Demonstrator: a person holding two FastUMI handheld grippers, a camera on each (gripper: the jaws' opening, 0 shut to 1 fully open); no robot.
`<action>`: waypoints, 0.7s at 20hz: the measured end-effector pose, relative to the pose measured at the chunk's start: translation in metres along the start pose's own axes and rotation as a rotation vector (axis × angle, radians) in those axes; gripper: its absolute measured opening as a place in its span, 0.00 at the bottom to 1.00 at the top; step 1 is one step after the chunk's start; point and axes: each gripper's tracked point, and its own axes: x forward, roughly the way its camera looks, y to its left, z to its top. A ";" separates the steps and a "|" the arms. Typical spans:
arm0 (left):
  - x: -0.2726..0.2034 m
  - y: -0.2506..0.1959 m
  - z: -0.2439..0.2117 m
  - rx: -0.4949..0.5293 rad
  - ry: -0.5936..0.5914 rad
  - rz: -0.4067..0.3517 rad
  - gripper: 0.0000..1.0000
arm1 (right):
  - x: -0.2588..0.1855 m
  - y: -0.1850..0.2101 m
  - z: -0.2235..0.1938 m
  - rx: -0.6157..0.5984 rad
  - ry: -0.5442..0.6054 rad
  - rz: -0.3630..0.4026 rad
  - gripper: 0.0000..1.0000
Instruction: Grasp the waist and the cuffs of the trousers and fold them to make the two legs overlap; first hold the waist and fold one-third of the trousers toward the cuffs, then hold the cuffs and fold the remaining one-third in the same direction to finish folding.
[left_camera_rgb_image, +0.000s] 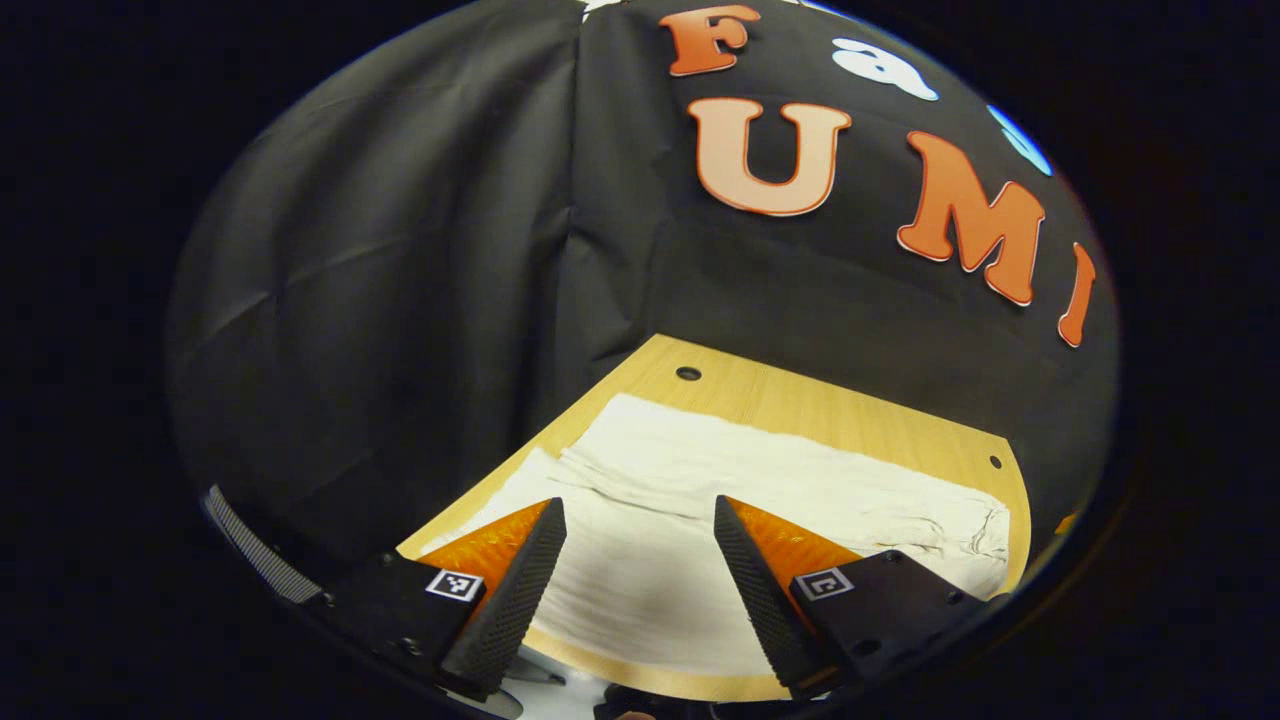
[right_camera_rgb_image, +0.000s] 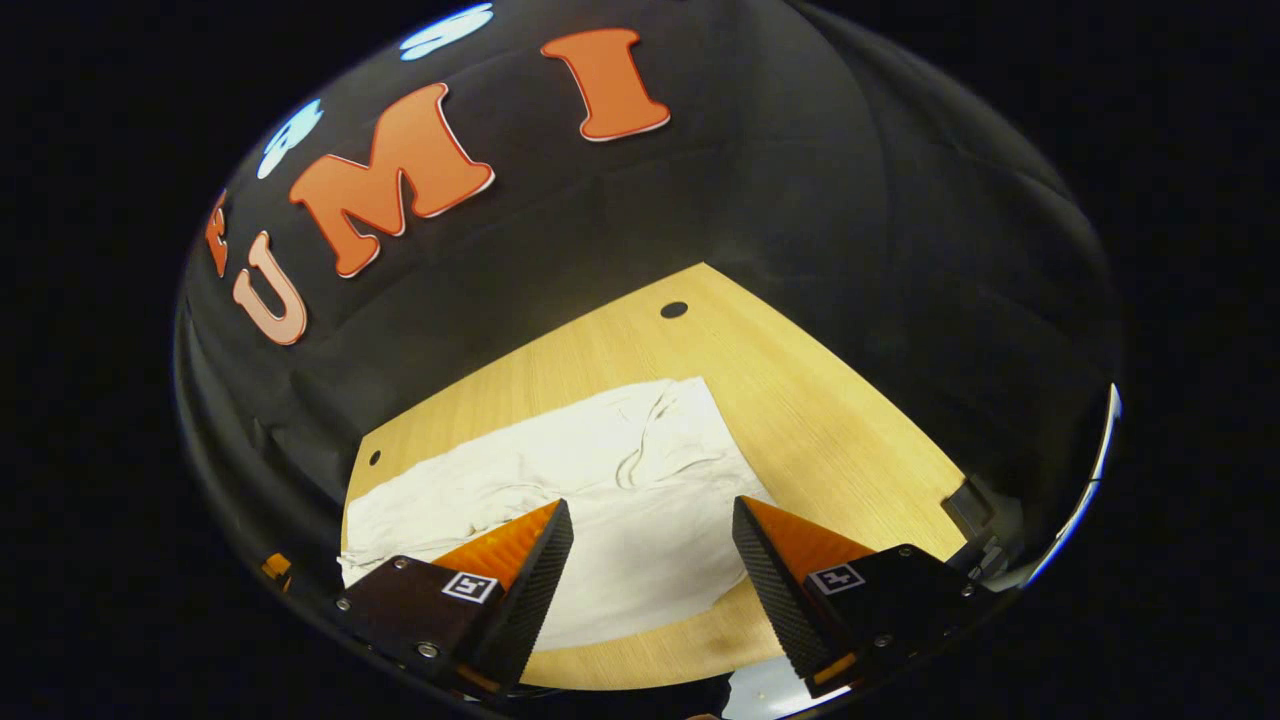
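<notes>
trousers (left_camera_rgb_image: 700, 500) lie spread flat on the wooden table (left_camera_rgb_image: 800, 400), with the left gripper (left_camera_rgb_image: 640, 520) and right gripper (right_camera_rgb_image: 650, 520) both released, hovering above the trousers' near edge.

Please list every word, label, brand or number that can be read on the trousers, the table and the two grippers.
trousers: no label or print to read.
table: no text.
left gripper and right gripper: each carries square coded marks, which are patterns without letters or numbers.
</notes>
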 end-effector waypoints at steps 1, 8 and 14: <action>0.002 0.006 -0.008 -0.020 0.027 0.010 0.99 | 0.006 -0.004 -0.005 0.018 0.026 -0.004 0.97; 0.030 0.042 -0.066 -0.184 0.210 0.047 0.98 | 0.035 -0.025 -0.052 0.144 0.183 -0.024 0.96; 0.062 0.068 -0.133 -0.387 0.403 0.065 0.99 | 0.047 -0.038 -0.079 0.208 0.239 -0.059 0.96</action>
